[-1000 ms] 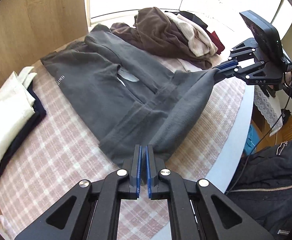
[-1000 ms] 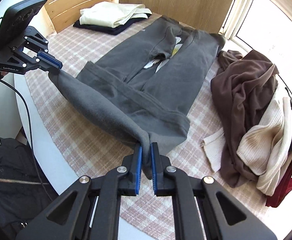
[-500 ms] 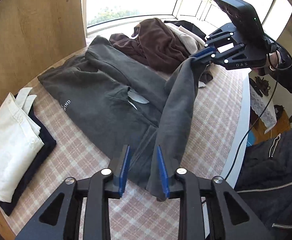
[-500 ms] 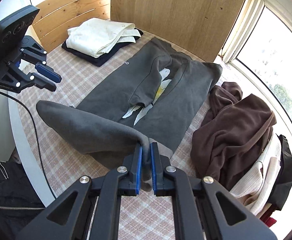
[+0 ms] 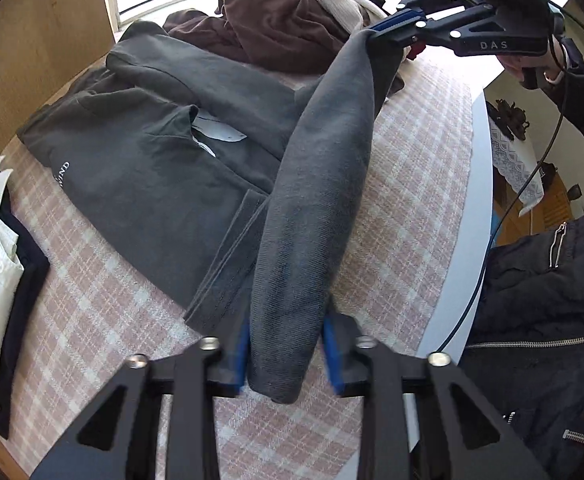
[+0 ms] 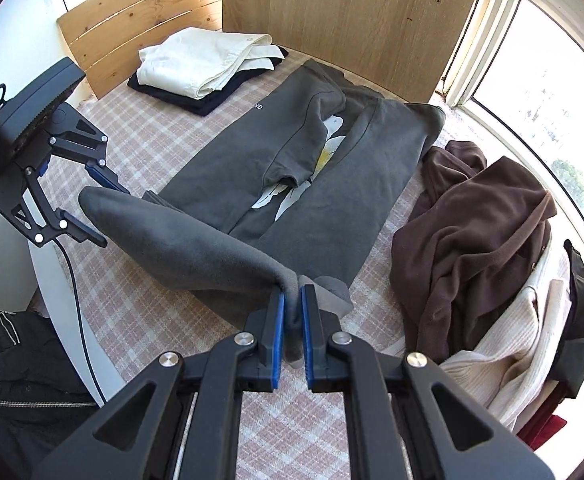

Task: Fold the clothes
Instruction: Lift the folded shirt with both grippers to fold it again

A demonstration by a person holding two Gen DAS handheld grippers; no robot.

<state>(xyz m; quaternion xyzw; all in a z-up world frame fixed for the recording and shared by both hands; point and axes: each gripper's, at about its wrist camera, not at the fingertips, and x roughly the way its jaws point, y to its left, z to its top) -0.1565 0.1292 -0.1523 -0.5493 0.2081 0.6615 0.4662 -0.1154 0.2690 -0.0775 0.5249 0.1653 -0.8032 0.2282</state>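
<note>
1. A dark grey sweatshirt (image 6: 292,184) lies flat on the pink checked tablecloth (image 6: 140,152), its sleeves folded in over the chest so that a white and yellow print shows between them.
2. The sweatshirt's bottom hem (image 5: 311,184) is lifted off the tablecloth as a raised band of cloth; the rest of the sweatshirt rests on the tablecloth.
3. The right gripper (image 6: 292,320) has its blue pads clamped tight on one corner of that hem, at the end of the sweatshirt nearer the brown garment (image 6: 471,232).
4. The left gripper (image 5: 286,354) has its jaws spread wide; the other end of the hem hangs between them without being pinched. In the right wrist view this gripper (image 6: 96,204) shows the same gap, with the cloth's rounded end beside its fingers.
5. In the left wrist view the right gripper (image 5: 391,30) is held above the far end of the sweatshirt, cloth hanging from it.
6. A folded white garment (image 6: 208,60) sits on a folded navy one (image 6: 196,100), just beyond the sweatshirt's shoulder.
7. A cream knit (image 6: 523,328) lies partly under the brown garment, at the side away from the sweatshirt.
8. A person's dark zipped jacket (image 5: 539,312) is at the table's edge (image 5: 463,264), near the sweatshirt's hem.
</note>
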